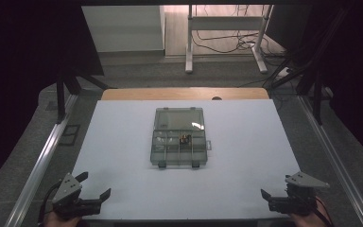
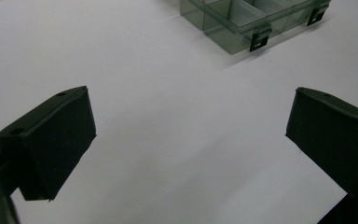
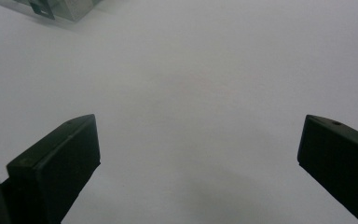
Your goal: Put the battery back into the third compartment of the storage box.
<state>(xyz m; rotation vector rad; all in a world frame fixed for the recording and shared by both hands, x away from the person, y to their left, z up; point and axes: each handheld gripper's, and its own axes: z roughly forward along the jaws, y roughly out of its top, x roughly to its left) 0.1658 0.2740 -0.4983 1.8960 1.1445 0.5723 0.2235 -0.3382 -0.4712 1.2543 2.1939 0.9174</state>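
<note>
a clear greenish plastic box (image 1: 178, 137) with small compartments lies near the middle of the white counter (image 1: 123, 142), its lid open and leaning away from the person. something small and dark sits in one of the middle compartments; what it is cannot be made out. two black latches hang on the box's near edge. the left tool (image 1: 94, 185) rests at the near left corner of the counter, jaws spread wide with nothing between them. the right tool (image 1: 270, 188) rests at the near right corner, jaws likewise wide apart and holding nothing. both tools are well apart from the box. in the left gripper view the box (image 2: 242, 21) shows at the top, beyond the parted jaws.
</note>
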